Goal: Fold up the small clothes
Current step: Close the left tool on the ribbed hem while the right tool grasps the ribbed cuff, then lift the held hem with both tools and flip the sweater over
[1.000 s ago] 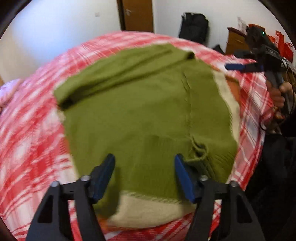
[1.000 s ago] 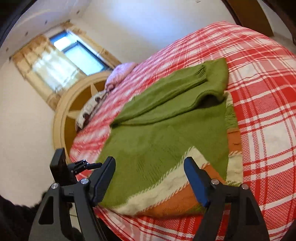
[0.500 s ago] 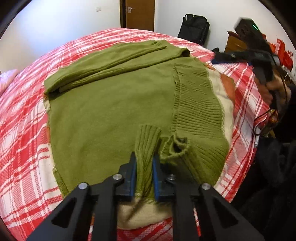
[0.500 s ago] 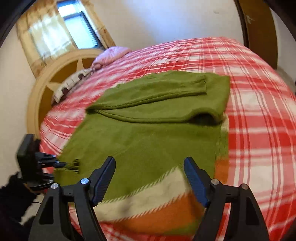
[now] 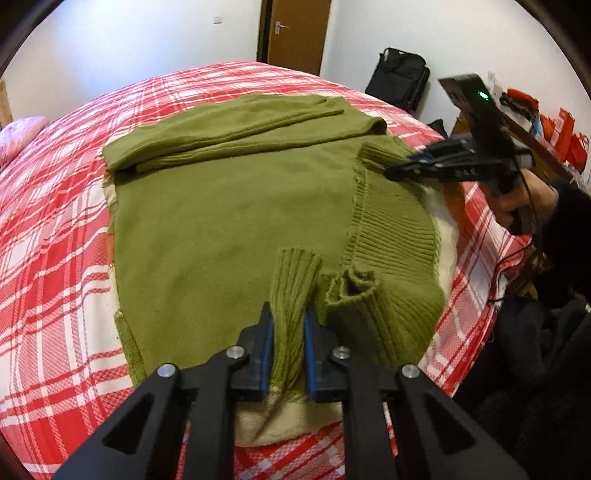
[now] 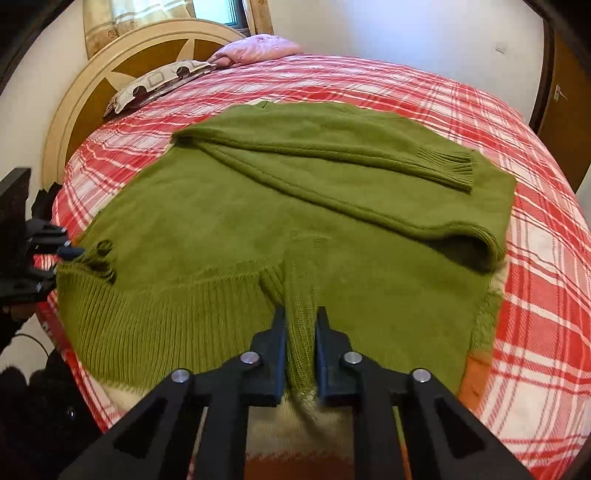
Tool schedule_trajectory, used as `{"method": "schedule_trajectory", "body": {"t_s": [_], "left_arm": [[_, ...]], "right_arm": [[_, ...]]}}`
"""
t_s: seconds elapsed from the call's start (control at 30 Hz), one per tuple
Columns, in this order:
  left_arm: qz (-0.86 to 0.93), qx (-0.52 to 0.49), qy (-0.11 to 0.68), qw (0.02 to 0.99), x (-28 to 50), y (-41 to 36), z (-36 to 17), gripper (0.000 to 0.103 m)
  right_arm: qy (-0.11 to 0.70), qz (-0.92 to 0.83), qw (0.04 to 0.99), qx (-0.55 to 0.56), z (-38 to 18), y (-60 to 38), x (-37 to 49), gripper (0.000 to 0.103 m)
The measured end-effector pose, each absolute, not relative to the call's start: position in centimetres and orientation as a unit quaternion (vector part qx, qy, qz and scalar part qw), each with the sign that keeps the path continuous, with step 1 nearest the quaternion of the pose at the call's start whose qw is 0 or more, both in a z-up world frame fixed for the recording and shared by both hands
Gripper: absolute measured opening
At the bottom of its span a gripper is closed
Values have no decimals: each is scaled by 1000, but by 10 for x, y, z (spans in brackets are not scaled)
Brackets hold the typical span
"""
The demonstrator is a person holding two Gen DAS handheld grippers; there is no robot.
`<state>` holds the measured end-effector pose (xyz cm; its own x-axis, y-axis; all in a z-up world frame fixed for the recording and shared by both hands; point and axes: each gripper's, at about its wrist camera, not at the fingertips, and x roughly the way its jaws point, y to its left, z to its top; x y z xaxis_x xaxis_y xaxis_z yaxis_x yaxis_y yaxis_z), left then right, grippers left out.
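**Both tongs clamped on one green sweater**

One green sweater [image 5: 229, 206] lies spread across the middle of a bed [image 5: 55, 258] covered in red-and-white plaid. One sleeve [image 6: 332, 155] is folded across its far part, cuff to the right in the right wrist view. A cream and orange layer shows under the sweater's near edge.

Two pillows sit at the bed's head: a pink one [image 6: 258, 48] and a patterned one [image 6: 155, 85], against a rounded cream and brown headboard [image 6: 92, 92]. A curtained window stands behind it. In the left wrist view a brown door [image 5: 295, 33] is in the far wall, with one black bag [image 5: 399, 81] to its right on the floor.

The left tongs [image 5: 288, 347] are shut on a ribbed fold of the sweater's near hem, pinched upright between the blue pads. The right tongs [image 6: 300, 347] are closed on another bunch of knit along the same ribbed edge. From the left wrist view the right tongs reach in from the right, level with the bed, the hand [image 5: 517, 199] gripping the handle.
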<state>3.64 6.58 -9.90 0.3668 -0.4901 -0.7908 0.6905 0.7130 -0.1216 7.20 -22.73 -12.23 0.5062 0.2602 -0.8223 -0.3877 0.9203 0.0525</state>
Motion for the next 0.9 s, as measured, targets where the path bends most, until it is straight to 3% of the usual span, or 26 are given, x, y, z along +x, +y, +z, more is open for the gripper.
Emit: {"method": "schedule_trajectory", "body": {"t_s": [0.4, 0.9], "left_arm": [[-291, 33, 383, 876, 64, 88, -52, 14], [-190, -26, 347, 918, 140, 94, -27, 14]], "right_arm": [[324, 125, 938, 8, -33, -266, 50, 10], [268, 73, 961, -7, 2, -262, 96, 10]]}}
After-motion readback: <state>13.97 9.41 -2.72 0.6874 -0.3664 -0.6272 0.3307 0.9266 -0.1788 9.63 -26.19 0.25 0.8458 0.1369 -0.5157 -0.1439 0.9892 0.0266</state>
